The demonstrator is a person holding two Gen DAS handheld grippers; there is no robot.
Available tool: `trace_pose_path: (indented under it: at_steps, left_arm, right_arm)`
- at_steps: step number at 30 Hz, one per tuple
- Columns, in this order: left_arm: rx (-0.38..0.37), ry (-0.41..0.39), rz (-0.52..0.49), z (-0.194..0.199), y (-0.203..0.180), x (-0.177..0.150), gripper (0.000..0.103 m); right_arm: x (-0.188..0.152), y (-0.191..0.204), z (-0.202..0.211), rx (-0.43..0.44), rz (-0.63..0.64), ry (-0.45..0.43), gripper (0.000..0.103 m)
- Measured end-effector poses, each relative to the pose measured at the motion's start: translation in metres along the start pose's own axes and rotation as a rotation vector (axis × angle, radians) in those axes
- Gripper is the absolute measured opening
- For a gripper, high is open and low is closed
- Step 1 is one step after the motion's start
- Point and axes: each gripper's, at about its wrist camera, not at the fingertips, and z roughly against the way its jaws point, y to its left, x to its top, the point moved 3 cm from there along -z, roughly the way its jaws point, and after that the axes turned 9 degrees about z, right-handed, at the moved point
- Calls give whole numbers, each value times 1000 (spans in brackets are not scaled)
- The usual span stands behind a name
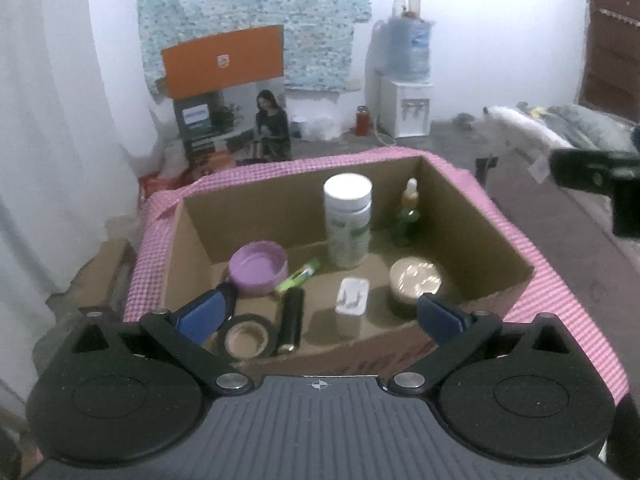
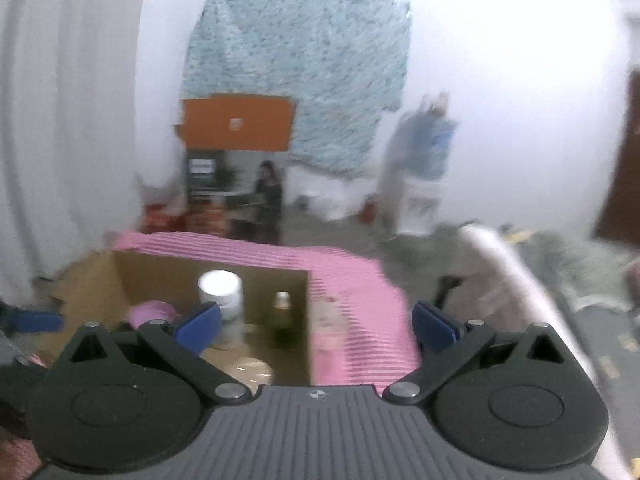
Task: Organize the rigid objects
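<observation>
Left wrist view. The left gripper (image 1: pixel 320 312) hangs above the near wall of the open brown cardboard box (image 1: pixel 480 216), jaws spread wide, nothing between them. The box sits on a pink checked cloth (image 1: pixel 560 296).

Inside the box:
- back wall: tall white plastic bottle with white cap (image 1: pixel 347 220), upright; to its right a small green dropper bottle (image 1: pixel 407 216).
- left of the white bottle: purple plastic lid (image 1: pixel 259 267), rim up, with a green tube (image 1: pixel 303 275) lying just beside it.
- near wall: black tape roll (image 1: pixel 246 338), flat; black cylinder (image 1: pixel 291 322), on its side, just beside the roll; small white rectangular pack (image 1: pixel 352 295); round gold-topped jar (image 1: pixel 416 286) to the right.

Right wrist view, motion-blurred. The right gripper (image 2: pixel 316 326) is also wide open and empty, above the box's right wall. White bottle, dropper bottle and gold-topped jar show inside; the rest is too smeared to read. A pale pink object (image 2: pixel 329 328) seems to rest on the cloth just outside that wall; cannot identify it.

Step in hand, by my reading: choosing the next item. Advice: keep the jaws wide on descent, straddle one low item only, and stay clear of the upright white bottle, likely to topple if nudged.
</observation>
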Motion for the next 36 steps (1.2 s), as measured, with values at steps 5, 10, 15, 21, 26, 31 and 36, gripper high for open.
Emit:
trace_pose_path:
  at_steps: [5,10,15,21,26,31,36]
  left_arm:
    - [-1,22,42,-2,15,-15,103]
    - [-3,85,146,-1,40,-24,103]
    - [35,97,166,-1,53,-28,103]
    - [57,91,169,-1,58,-27,103]
    - [79,81,161,0,61,-24,103]
    - [91,72,144,2,61,-23,103]
    - [88,77,144,0,61,-22,103]
  right_arm:
    - [-24,15,1,56,-42,30,103]
    - [-59,33,-13,167,-115,112,103]
    - [-76,48,-27,221,-167,202,103]
    - [-72,62,-39,251,-156,228,103]
    - [-68,68,-44,258,-145,241,103]
    - [-66,67,-49,261,-155,243,103]
    - [-66,66,-51,262,-154,251,103]
